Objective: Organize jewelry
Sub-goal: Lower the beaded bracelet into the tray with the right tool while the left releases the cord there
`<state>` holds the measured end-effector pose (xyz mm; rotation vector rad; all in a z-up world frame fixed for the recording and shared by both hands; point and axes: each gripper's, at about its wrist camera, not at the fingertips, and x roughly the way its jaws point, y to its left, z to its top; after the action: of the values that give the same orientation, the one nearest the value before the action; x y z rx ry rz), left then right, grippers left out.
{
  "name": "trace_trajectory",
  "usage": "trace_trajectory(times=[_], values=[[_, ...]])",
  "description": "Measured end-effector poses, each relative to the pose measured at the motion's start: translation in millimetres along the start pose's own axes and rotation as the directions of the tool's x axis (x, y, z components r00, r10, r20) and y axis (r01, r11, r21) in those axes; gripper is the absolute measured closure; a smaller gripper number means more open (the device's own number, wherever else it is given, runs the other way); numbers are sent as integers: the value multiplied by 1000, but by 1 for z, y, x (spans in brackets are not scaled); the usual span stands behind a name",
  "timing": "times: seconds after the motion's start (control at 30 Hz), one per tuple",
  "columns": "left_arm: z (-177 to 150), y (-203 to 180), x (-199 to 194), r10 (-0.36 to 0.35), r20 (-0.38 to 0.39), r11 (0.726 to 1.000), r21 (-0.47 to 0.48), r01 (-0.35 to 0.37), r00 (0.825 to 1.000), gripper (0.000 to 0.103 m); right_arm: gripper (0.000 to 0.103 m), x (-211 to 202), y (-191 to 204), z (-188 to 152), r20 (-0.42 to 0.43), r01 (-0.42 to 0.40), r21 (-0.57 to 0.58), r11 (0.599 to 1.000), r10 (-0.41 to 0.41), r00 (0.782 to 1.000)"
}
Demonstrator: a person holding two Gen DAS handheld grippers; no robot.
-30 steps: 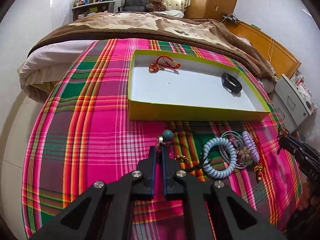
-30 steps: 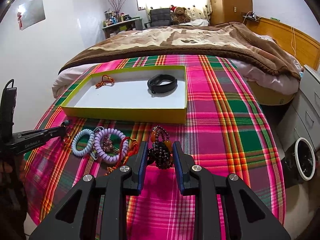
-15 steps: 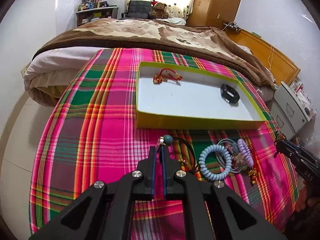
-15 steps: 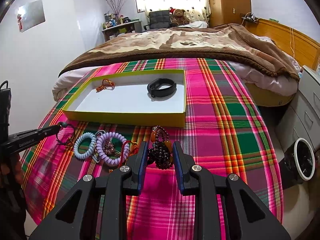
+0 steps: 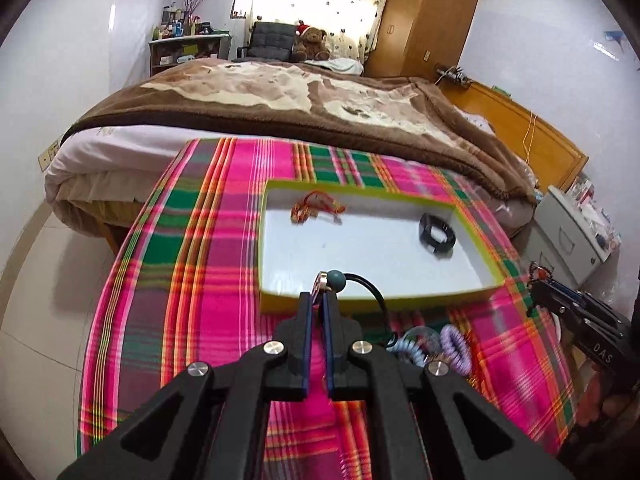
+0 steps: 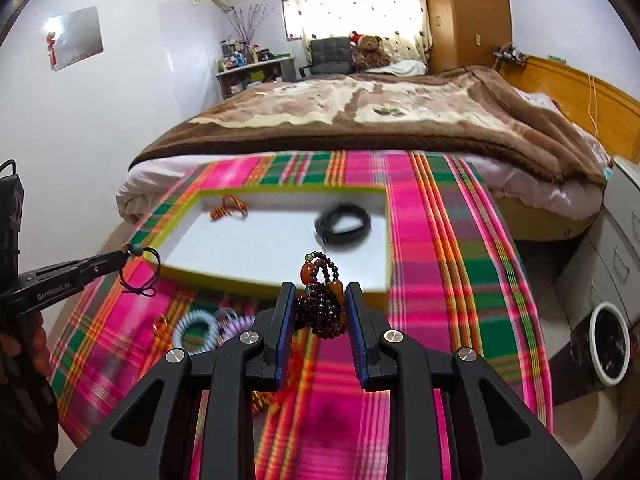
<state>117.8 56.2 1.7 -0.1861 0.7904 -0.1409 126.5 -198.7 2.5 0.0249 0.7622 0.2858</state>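
The left gripper (image 5: pixel 317 300) pinches a black cord bracelet (image 5: pixel 370 292) and the right gripper (image 6: pixel 320 300) clamps dark beads (image 6: pixel 322 304), both above the cloth, apparently bound for the yellow-rimmed box (image 6: pixel 276 283)

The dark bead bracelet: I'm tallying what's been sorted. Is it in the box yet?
Not yet. The dark bead bracelet is clamped between the right gripper fingers, in front of the yellow-rimmed box.
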Motion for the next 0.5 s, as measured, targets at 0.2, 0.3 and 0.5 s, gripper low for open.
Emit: trace_trajectory(times=[0.2, 0.3, 0.5], values=[[19, -4, 9, -4, 6, 1000, 8, 4, 1000, 98, 77, 20, 7, 29, -10, -37, -12, 999, 37, 999], [26, -6, 19, 8, 1, 1000, 19, -8, 1000, 98, 77, 35, 9, 42, -28, -46, -15, 999, 45, 999], [38, -3, 41, 4, -9, 1000, 1, -4, 1000, 98, 77, 72, 9, 65, -70, -87, -17, 996, 86, 994]])
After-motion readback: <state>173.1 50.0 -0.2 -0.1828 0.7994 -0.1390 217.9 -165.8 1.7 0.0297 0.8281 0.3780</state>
